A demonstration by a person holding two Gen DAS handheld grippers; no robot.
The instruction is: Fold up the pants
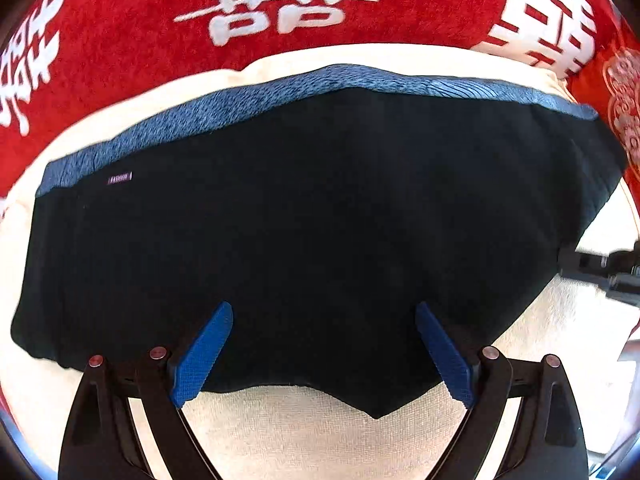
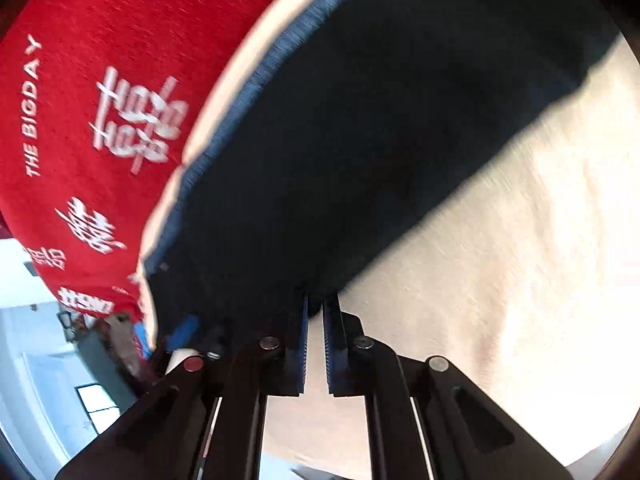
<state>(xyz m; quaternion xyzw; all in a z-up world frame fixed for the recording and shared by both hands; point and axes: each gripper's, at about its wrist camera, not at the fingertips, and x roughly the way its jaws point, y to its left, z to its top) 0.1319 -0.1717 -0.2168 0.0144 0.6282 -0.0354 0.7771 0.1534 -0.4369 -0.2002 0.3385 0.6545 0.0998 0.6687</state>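
Black pants (image 1: 304,232) lie folded flat on a cream cloth (image 1: 320,440) over a red blanket (image 1: 132,40).

The left hand-held gripper (image 1: 324,316) hovers with its blue fingers (image 1: 202,356) spread wide over the near edge. The right hand-held gripper (image 2: 315,308), seen at 3 o'clock in the left view, has its jaws almost together pinching the pants' edge; a blue-grey inner layer (image 1: 224,108) shows at 12 o'clock.

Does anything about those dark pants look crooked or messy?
Slightly. The black pants lie fairly flat on the cream cloth, but their near edge dips to an uneven point, and the right gripper is pinching one edge.
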